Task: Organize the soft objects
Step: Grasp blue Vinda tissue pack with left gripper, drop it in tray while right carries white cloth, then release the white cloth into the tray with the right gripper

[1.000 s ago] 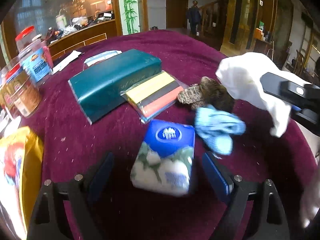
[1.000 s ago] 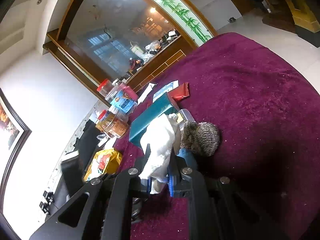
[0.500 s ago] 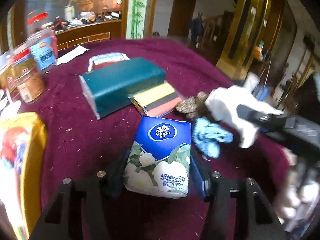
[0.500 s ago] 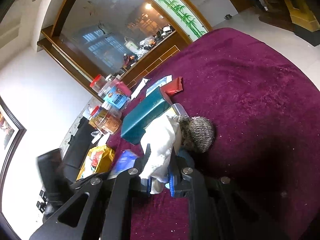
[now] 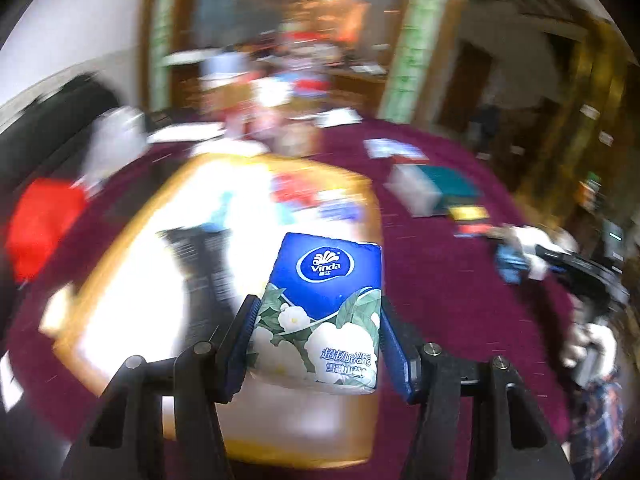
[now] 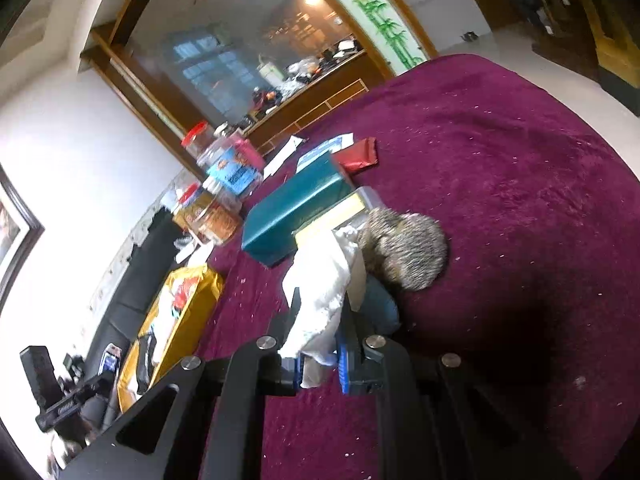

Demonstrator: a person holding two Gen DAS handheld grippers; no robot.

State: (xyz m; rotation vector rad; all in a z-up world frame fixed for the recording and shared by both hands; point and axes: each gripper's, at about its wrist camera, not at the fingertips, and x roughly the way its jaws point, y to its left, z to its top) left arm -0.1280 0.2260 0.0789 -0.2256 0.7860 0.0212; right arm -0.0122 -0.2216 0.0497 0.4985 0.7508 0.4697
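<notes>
The left gripper (image 5: 318, 338) is clenched on the blue tissue pack (image 5: 322, 308) — pads pressed on both its sides, the pack raised above the yellow bag (image 5: 132, 280). The right gripper (image 6: 320, 354) pinches a white cloth (image 6: 324, 280) between closed jaws, just near of the knitted hat (image 6: 404, 248) on the maroon tablecloth (image 6: 520, 184) — blue fabric (image 6: 380, 304) beside it

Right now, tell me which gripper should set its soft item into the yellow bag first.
Left. The left gripper holds the tissue pack directly over the yellow bag. The right gripper, shut on the white cloth, sits apart from it.
</notes>
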